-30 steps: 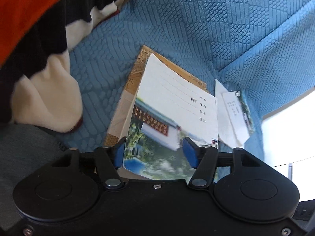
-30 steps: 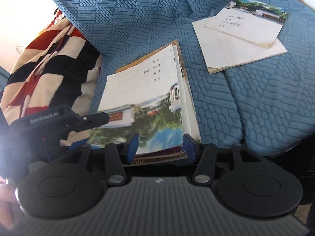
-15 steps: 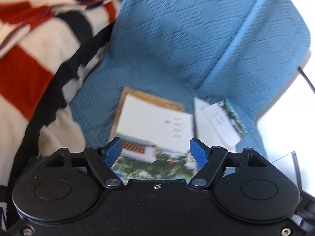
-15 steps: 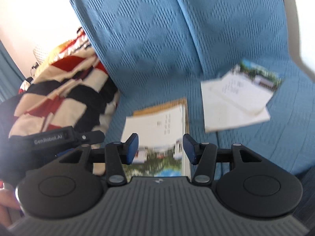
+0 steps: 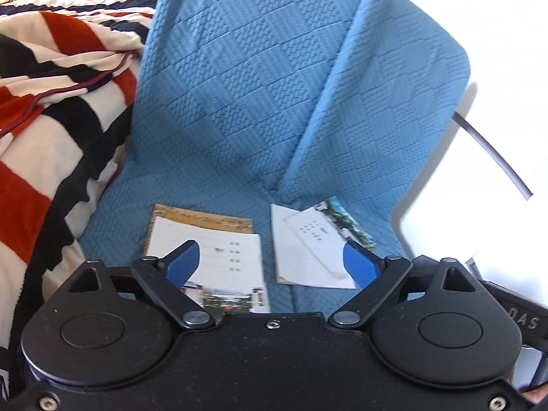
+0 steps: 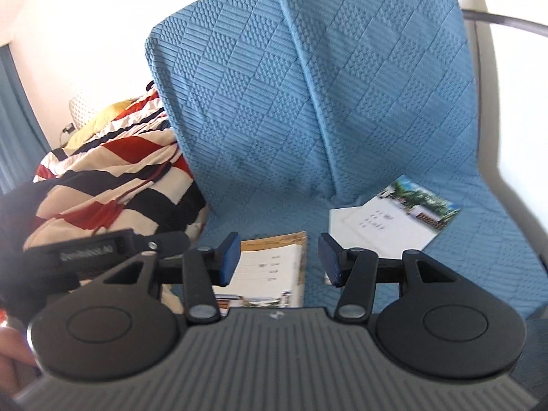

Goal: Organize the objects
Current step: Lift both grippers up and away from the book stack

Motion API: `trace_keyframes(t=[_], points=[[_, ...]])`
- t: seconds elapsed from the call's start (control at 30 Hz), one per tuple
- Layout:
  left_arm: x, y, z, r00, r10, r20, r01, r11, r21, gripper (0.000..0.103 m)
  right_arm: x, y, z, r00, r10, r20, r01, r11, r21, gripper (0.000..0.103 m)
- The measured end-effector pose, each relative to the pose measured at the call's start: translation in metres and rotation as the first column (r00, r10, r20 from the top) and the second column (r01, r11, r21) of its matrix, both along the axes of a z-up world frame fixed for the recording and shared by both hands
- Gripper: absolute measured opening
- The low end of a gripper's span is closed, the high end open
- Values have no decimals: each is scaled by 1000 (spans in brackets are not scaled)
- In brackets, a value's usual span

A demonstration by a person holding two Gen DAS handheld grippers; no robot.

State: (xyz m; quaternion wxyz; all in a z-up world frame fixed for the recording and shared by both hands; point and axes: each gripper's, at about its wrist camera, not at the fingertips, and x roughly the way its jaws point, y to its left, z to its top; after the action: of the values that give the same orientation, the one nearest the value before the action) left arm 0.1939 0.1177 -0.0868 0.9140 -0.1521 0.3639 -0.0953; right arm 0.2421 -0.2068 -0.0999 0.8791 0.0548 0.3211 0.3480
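Observation:
A stack of booklets (image 5: pixel 219 257) lies on the blue sofa seat (image 5: pixel 113 212), a white notebook with a photo cover on top of a brown one; it also shows in the right wrist view (image 6: pixel 270 274). A second pair of booklets (image 5: pixel 315 250) lies to its right, near the seat's corner, also in the right wrist view (image 6: pixel 387 229). My left gripper (image 5: pixel 270 262) is wide open and empty, held above and in front of the booklets. My right gripper (image 6: pixel 277 260) is open and empty, also raised back from them.
A red, black and cream striped blanket (image 5: pixel 51 120) is heaped on the sofa's left side, also in the right wrist view (image 6: pixel 109 185). Blue quilted back cushions (image 6: pixel 308 85) rise behind the seat. A dark cable (image 5: pixel 493 157) hangs on the white wall at right.
Both grippers have pulled up and back from the left stack of booklets, which now looks smaller. The left jaws have opened wider. The booklets have not moved.

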Motion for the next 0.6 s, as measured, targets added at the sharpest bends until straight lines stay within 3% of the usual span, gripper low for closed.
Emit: trace_keyframes(t=[0.13, 0.6], points=[[-7, -15, 7, 1000, -17, 14, 17, 1000, 14, 98, -1, -14, 1, 1000, -11, 11, 11, 1000, -1, 54], [-25, -58, 12, 998, -57, 28, 56, 998, 33, 101, -4, -57, -13, 997, -75, -1, 75, 997, -15, 54]])
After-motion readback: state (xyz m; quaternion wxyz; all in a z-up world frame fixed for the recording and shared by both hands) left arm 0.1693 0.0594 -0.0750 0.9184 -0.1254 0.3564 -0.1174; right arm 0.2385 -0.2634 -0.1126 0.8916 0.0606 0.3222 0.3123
